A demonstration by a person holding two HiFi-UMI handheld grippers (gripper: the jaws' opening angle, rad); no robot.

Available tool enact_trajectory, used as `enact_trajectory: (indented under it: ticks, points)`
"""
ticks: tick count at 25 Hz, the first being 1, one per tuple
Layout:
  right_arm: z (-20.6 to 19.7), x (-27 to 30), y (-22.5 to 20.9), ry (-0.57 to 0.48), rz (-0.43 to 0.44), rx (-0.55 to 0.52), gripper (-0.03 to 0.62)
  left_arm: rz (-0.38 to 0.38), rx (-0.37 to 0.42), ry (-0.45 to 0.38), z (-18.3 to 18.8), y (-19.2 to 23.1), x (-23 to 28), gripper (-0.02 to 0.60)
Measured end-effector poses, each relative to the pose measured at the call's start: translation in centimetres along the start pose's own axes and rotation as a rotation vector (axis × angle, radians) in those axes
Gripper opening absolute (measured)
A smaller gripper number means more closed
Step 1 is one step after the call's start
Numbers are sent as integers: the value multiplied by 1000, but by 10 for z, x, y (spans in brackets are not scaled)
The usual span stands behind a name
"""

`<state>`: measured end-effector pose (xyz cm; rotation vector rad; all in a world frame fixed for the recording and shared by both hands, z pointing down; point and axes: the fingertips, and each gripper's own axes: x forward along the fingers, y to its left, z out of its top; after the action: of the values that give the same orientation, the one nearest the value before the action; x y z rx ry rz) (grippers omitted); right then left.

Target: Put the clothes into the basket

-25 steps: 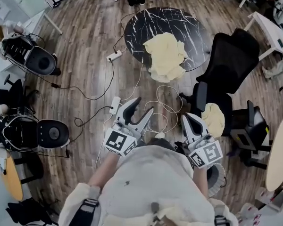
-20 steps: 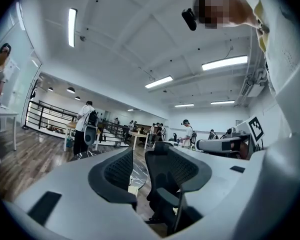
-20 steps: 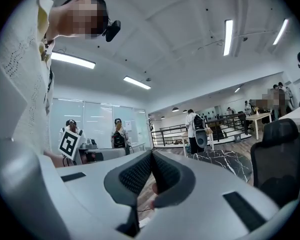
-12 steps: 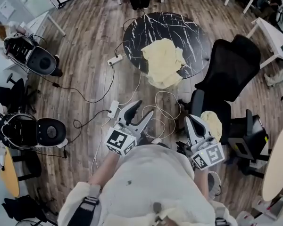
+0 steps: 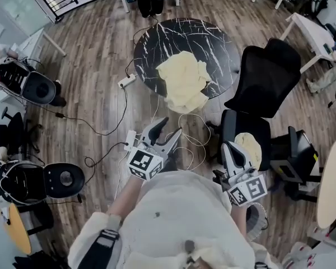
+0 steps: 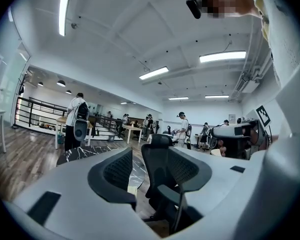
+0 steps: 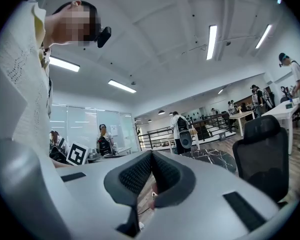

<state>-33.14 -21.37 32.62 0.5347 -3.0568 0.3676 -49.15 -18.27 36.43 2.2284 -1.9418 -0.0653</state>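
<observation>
A wooden floor [image 5: 95, 66] spreads beneath both grippers. Well ahead of the left gripper [image 5: 169, 129] stands a round black marbled surface [image 5: 173, 35]. A black office chair [image 5: 266, 77] stands ahead of the right gripper [image 5: 228, 148] and a little to its right.

A pale yellow cloth [image 5: 182, 80] lies crumpled on the near part of that surface, one edge hanging over the rim. It is ahead of the left gripper and well apart from it. A second pale yellow cloth [image 5: 249, 147] lies bunched on the chair seat, just beside the right gripper's jaws on their outer side. Whether it touches them cannot be told.

The left gripper points level with its jaws apart and nothing between them; the chair shows through the gap. The right gripper also points level, and its jaws meet at the tips, empty.

A light round basket [image 5: 260, 217] shows partly behind the right gripper's marker cube, beside the person. White cables [image 5: 187, 133] loop over the floor ahead of and between the grippers. A white power strip [image 5: 126, 82] lies ahead of the left gripper, near the foot of the surface.
</observation>
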Motion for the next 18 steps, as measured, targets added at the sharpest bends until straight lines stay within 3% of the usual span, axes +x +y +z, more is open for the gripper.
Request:
enact_trajectory:
  ticks: [7,18]
  points:
    - [25,46,-36,-49,-141,28,8,-97,19,78,-7,57,56,236]
    - [15,141,-72,-13,-218,34,8,-155,75,293,-85,162,143,255]
